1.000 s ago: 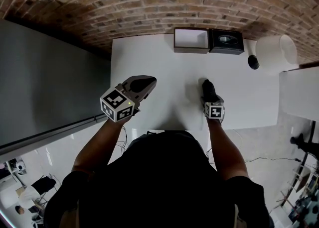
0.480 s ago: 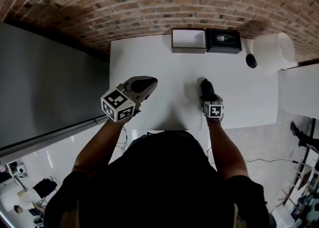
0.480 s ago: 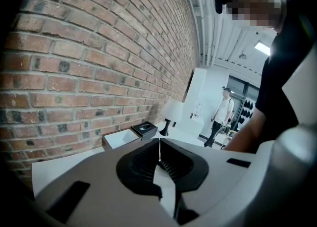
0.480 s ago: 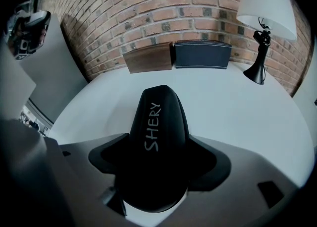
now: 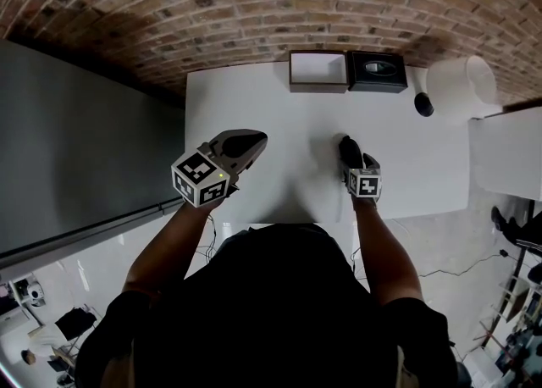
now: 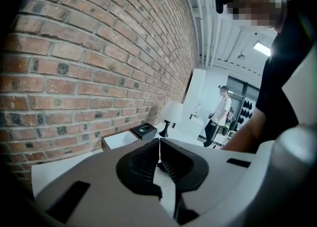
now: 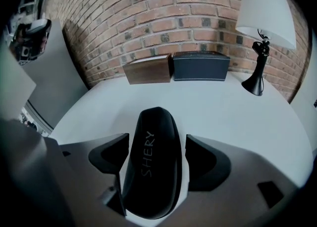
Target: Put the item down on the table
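A black glasses case (image 7: 151, 164) printed SHERY lies lengthwise between the pads of my right gripper (image 7: 153, 152), low over the white table (image 7: 218, 107). Thin gaps show on both sides of the case, so the jaws stand open around it. From the head view the case (image 5: 348, 148) pokes out ahead of the right gripper (image 5: 355, 164) near the table's (image 5: 254, 98) middle. My left gripper (image 5: 254, 139) hovers over the table's left part; its jaws (image 6: 159, 156) meet with nothing between them.
A brown open box (image 5: 318, 70) and a black box (image 5: 378, 71) stand side by side at the table's far edge against the brick wall. A white-shaded lamp (image 5: 457, 85) is at the far right. A grey panel (image 5: 85, 141) borders the left. A person (image 6: 218, 114) stands far off.
Nothing has visibly moved besides a slight shift of the head camera; both grippers and the case keep their places.
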Motion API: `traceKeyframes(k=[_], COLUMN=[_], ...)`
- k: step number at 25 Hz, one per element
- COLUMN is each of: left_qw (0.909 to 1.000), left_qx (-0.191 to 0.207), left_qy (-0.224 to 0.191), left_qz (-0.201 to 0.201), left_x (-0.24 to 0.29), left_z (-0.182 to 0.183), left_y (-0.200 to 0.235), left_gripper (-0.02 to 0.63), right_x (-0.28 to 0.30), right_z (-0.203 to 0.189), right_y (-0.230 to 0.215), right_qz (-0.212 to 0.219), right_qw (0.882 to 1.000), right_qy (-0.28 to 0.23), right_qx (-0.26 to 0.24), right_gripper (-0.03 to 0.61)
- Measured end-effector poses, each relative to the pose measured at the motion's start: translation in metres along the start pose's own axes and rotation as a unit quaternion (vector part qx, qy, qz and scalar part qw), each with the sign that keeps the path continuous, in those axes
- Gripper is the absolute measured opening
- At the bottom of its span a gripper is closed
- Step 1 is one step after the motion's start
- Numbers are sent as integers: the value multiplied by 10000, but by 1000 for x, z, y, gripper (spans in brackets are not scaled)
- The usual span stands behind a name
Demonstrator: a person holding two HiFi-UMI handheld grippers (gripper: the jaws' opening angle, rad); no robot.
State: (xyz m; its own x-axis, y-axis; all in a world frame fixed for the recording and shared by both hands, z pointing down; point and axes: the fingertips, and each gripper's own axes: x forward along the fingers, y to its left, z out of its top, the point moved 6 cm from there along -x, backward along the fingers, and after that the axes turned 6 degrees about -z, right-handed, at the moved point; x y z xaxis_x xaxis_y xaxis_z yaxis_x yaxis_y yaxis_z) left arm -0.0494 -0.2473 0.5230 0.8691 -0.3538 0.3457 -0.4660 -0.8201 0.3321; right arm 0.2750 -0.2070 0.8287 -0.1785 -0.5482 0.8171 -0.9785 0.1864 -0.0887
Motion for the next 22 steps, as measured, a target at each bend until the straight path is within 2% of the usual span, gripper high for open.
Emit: traceKeyframes(k=[11,22], left_qw=[9998,9991], left_qx=[130,153], left_qy=[-155,-393], left_qz=[-60,-80], left_x=[-6,-15], left_z=[15,26], left_y=[-2,2], left_gripper=[23,23], right_x=[-37,-105], right_z=[82,181], right_y=[2,16], right_qz=[-9,-82], right_qw=[9960,9798], right_qy=[-892,-1988], right_qx=[64,-206], right_gripper=[365,339])
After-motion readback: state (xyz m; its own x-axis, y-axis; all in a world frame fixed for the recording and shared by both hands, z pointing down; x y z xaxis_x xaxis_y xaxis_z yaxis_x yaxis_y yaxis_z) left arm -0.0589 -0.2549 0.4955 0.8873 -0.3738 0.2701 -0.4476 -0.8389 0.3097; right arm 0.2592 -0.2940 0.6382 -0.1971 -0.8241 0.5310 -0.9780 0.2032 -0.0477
